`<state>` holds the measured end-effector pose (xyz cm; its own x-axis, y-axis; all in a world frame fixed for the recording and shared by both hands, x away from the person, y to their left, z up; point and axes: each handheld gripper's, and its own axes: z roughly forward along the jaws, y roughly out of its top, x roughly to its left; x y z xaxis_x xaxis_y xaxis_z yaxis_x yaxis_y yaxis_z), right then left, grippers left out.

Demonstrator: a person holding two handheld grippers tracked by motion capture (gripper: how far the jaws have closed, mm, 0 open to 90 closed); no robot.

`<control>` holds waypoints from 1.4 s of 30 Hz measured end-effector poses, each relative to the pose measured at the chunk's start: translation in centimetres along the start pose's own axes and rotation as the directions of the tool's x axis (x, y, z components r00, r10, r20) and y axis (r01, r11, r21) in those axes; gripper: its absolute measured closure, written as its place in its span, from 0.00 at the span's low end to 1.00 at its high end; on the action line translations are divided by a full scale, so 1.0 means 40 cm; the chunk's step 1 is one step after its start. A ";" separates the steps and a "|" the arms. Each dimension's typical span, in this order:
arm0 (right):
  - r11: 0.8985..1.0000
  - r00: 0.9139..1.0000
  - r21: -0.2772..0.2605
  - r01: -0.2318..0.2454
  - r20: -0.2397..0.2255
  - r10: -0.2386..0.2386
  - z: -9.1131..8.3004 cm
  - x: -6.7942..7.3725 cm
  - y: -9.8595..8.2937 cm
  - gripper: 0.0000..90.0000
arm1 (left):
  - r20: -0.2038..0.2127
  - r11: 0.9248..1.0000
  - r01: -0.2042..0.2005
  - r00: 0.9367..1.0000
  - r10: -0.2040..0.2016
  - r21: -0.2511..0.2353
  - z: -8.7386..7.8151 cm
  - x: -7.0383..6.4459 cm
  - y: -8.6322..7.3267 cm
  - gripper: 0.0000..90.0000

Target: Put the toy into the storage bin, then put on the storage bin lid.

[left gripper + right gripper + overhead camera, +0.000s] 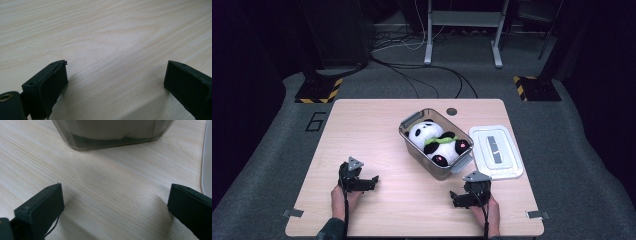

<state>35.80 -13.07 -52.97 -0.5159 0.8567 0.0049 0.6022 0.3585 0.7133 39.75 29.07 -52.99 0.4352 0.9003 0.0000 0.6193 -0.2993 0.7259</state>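
A clear plastic bin [411,144] stands right of the table's middle, and a black-and-white panda plush [438,142] with a green collar lies inside it. The bin's flat lid [496,151] rests on the table just to its right. My left gripper [358,177] sits low near the front left, open over bare wood, with its jaws [117,72] spread wide and nothing between them. My right gripper [469,193] is at the front right, just short of the bin, and is also open [116,195]. In the right gripper view the bin's wall [112,132] stands ahead and the lid's edge [207,157] is at the right.
The light wooden table [377,125] has a small round hole [452,111] at its far edge. Grey carpet, cables and stand legs [428,45] lie beyond it. A person's hands hold both grippers at the front edge.
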 end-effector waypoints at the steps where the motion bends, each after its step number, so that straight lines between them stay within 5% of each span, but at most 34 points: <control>1: 1.000 1.000 -0.001 0.003 0.000 -0.003 0.000 -0.001 0.000 0.00 | 0.000 1.000 -0.004 1.000 0.004 0.002 0.000 0.001 0.000 0.05; 21: 1.000 1.000 -0.002 -0.006 0.020 0.006 -0.002 0.000 -0.002 0.00 | -0.008 1.000 -0.003 1.000 0.003 0.003 0.003 0.000 0.004 0.05; 29: 1.000 1.000 0.003 -0.005 0.024 0.005 -0.006 -0.004 -0.005 0.00 | -0.079 0.997 0.073 0.994 -0.074 -0.006 0.008 0.000 0.007 0.05; 34: 1.000 0.998 0.004 0.013 0.054 -0.013 -0.013 -0.002 -0.006 0.00 | -0.058 0.999 0.054 0.997 -0.054 -0.005 0.014 0.001 0.013 0.05; 42: 0.999 0.999 -0.005 -0.033 0.019 0.033 -0.050 -0.049 -0.005 0.00 | -0.013 1.000 0.012 1.000 -0.012 -0.010 0.026 0.012 0.022 0.04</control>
<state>35.49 -15.58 -51.73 -0.4846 0.8746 0.0152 0.6158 0.3287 0.7160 41.18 28.90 -53.05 0.4188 0.9081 0.0004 0.6182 -0.2854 0.7324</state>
